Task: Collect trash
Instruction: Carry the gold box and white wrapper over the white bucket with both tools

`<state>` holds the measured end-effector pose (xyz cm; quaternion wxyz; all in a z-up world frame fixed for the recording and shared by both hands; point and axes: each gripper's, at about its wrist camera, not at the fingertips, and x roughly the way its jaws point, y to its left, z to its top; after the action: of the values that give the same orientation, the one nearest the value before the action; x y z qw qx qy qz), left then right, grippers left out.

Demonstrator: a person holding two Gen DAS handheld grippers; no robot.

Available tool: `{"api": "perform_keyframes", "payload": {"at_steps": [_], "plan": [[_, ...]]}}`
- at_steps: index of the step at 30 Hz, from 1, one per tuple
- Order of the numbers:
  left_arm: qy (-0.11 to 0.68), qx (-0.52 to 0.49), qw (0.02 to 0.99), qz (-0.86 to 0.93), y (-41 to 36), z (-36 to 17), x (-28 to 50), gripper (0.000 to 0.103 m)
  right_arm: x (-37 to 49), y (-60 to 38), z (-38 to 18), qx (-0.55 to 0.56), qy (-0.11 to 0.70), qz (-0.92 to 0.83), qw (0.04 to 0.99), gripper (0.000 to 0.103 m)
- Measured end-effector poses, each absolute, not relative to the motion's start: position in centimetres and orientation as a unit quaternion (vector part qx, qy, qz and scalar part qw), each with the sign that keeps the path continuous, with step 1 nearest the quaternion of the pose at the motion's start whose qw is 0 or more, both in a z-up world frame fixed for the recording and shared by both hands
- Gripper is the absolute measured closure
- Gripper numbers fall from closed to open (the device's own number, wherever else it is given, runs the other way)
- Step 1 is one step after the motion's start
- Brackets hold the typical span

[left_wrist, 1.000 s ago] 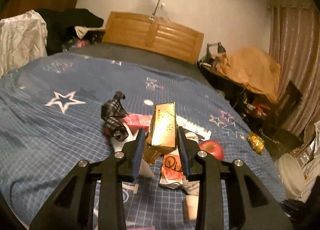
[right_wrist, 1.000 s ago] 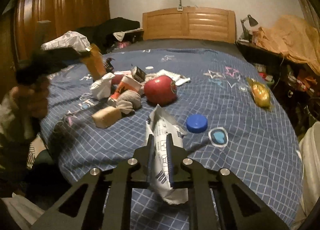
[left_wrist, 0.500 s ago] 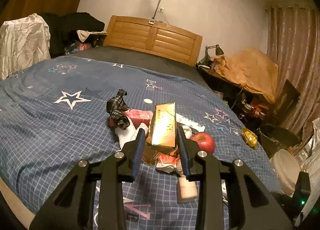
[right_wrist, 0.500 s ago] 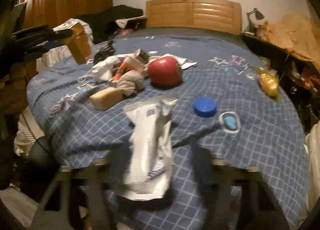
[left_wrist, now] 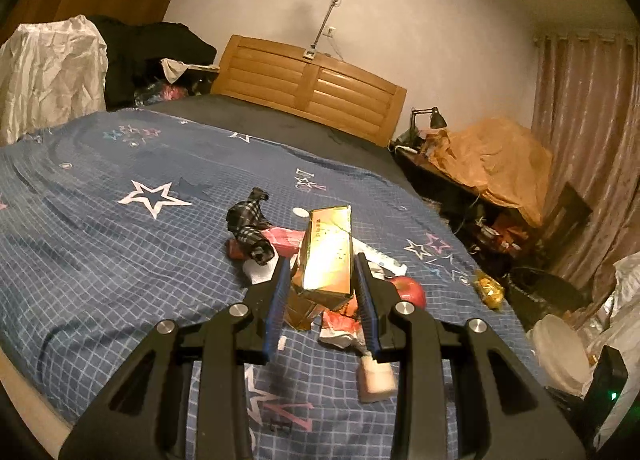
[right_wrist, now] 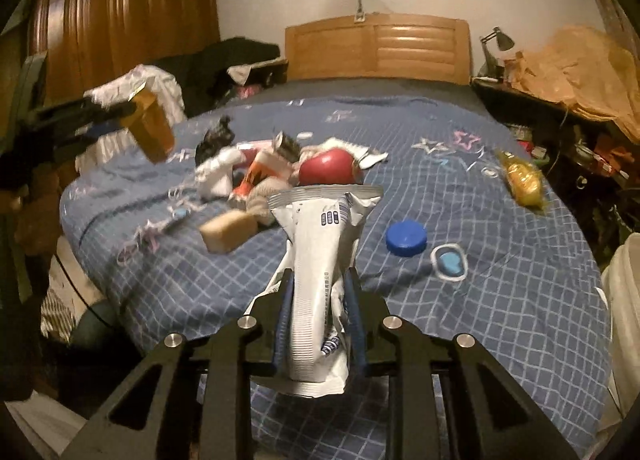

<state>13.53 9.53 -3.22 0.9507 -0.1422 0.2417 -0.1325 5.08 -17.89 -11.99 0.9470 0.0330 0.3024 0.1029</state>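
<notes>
Trash pile (right_wrist: pixel 272 176) blurred, left gripper (left_wrist: pixel 322 280) clamping gold box (left_wrist: pixel 326 256), right gripper (right_wrist: pixel 320 288) pinching white wrapper (right_wrist: pixel 320 260) above bed (right_wrist: pixel 500 280)

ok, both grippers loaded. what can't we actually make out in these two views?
- Left wrist view: print on the gold box in the left gripper is washed out by glare.
- Left wrist view: the box and fingers hide most of the trash pile.
- Right wrist view: motion blur smears the tan block; identity unclear.
- Right wrist view: the white wrapper in the right gripper covers the bedspread behind it; its text is too small.
- No trash bin is identifiable.
</notes>
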Motion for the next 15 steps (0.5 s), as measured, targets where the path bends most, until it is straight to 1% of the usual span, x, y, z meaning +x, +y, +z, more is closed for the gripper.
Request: {"api": "perform_keyframes", "payload": {"at_steps": [7,15], "plan": [[0.246,-0.131,0.947,-0.161,7.1,-2.5,12.8,0.072,3.5,-19.9,-9.1,0.052,0.263,0.079,0.960,0.076],[0.243,-0.084,0.934,-0.248,-2.2,-0.6,12.2,0.072,0.3,-26.5,-5.0,0.066,0.218,0.001,0.974,0.076]]}}
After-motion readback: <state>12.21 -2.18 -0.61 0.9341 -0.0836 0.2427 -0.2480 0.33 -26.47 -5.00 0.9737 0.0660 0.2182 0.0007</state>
